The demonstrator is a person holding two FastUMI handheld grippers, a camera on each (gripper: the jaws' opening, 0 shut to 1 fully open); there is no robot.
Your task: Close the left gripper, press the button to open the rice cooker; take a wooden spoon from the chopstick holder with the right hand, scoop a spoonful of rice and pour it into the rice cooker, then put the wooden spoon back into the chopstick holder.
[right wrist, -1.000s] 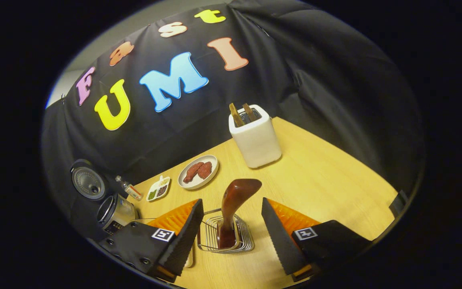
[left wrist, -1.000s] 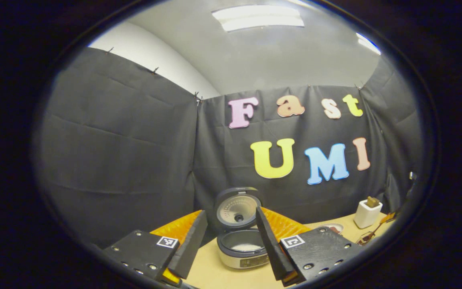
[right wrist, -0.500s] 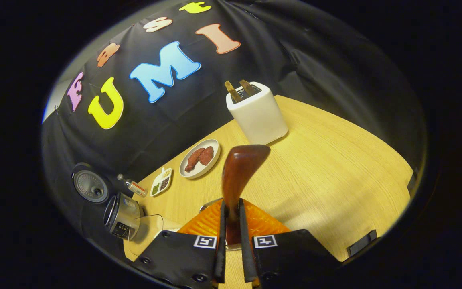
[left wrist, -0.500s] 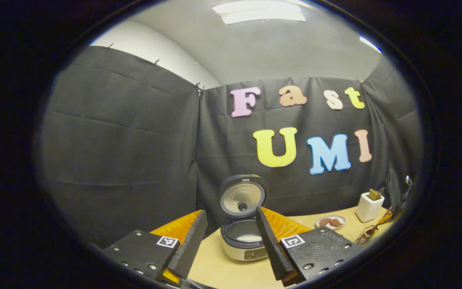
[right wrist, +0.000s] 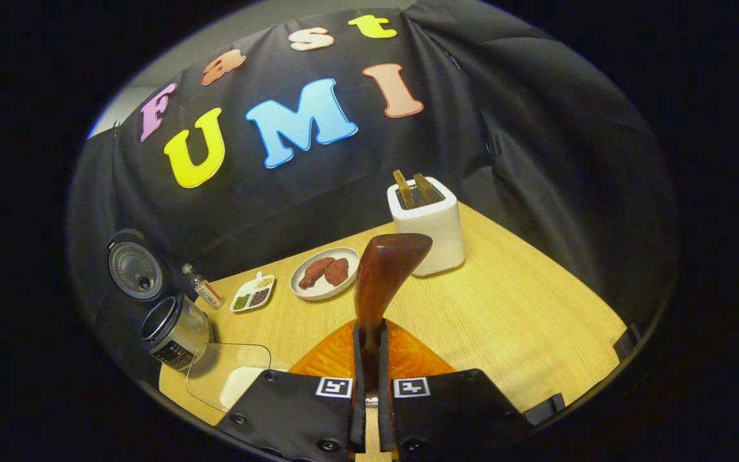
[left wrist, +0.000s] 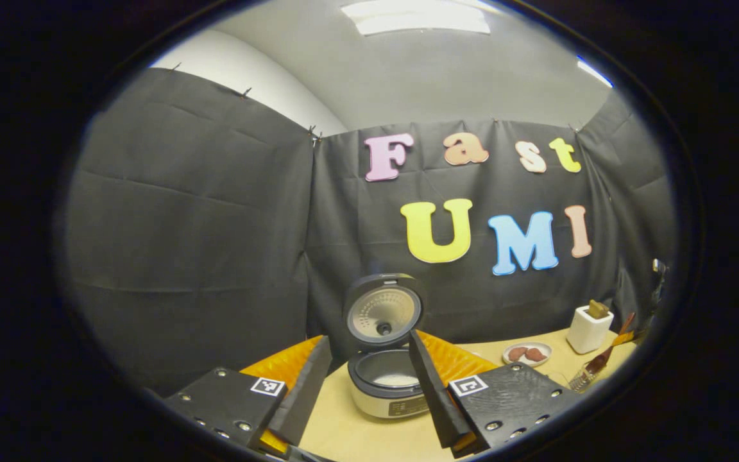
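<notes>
**Two fingers pinch the spoon; rice lies down-left of them**

Two fingers of my right gripper [right wrist: 367, 385] are pressed onto the handle of the wooden spoon [right wrist: 382, 276], whose long axis runs straight ahead and upward from them, bowl at the far end. Just left of the fingers, low on the bench [right wrist: 504, 308], sits a clear tray of rice [right wrist: 231, 378]. Farther left stands the rice cooker [right wrist: 174, 330], lid up. My left gripper [left wrist: 369, 391] hangs spread and empty, the cooker ahead between its fingers. I judge the scoop is next, so the bowl must swing down-left.
</notes>
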